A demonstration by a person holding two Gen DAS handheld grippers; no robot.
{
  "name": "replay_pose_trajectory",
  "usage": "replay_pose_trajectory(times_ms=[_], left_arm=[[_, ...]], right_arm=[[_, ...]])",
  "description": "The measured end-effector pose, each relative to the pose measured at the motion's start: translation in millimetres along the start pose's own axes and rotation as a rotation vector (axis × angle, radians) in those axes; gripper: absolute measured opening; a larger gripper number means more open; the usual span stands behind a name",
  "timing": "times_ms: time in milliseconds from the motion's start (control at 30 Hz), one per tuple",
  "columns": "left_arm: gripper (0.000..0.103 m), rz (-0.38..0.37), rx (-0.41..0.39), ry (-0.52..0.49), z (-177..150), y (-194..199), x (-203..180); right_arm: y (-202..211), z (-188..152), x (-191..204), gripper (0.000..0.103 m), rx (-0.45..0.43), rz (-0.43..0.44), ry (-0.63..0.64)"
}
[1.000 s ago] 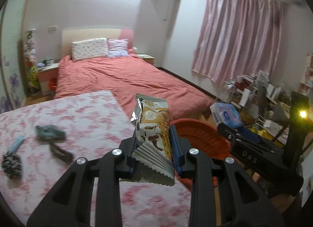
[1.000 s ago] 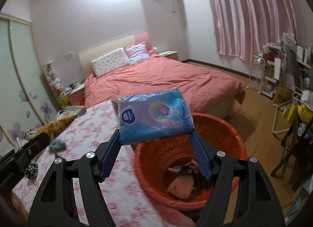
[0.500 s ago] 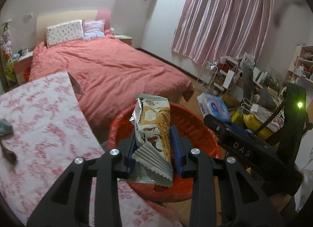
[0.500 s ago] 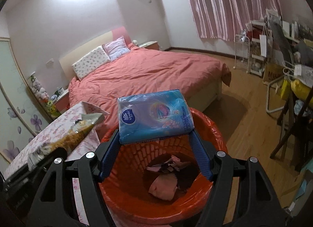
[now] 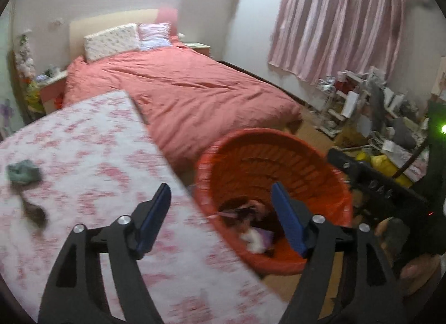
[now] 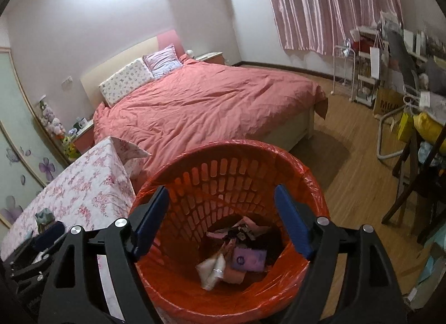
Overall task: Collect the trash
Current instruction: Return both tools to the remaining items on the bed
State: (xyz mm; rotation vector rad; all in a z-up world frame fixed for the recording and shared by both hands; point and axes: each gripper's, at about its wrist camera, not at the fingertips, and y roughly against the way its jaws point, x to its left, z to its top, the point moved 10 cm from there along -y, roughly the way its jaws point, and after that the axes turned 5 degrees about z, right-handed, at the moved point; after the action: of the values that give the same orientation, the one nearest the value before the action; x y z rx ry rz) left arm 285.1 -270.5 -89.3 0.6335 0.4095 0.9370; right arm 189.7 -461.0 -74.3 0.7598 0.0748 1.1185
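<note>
An orange slatted trash basket [image 6: 301, 173] with an orange liner stands on the floor beside the table; it also shows in the left wrist view [image 5: 278, 142]. Wrappers and a purple packet [image 6: 248, 258] lie at its bottom. My right gripper [image 6: 221, 220] is open and empty right above the basket. My left gripper [image 5: 221, 216] is open and empty over the table edge and the basket's left rim. The right gripper's body [image 5: 382, 193] shows at the right of the left wrist view.
The table has a pink floral cloth [image 5: 83, 142]. A grey-green crumpled item [image 5: 23, 170] and a dark item [image 5: 33, 211] lie at its left. A red bed [image 6: 209, 101] stands behind. Cluttered shelves and a chair [image 6: 412, 134] stand at the right on the wooden floor.
Both grippers have opened. The snack wrapper has left the left gripper and the blue tissue pack has left the right one. Both moved over the basket.
</note>
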Motion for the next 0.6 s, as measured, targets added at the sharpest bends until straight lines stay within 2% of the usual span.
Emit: replay_pose_trajectory(times_ms=[233, 600], left_arm=[[0.087, 0.189, -0.026, 0.017, -14, 32, 81], [0.089, 0.467, -0.019, 0.209, -60, 98, 259]], right_arm=[[5, -8, 46, 0.086, 0.003, 0.015, 0.106], [-7, -52, 148, 0.087, 0.1, 0.07, 0.29]])
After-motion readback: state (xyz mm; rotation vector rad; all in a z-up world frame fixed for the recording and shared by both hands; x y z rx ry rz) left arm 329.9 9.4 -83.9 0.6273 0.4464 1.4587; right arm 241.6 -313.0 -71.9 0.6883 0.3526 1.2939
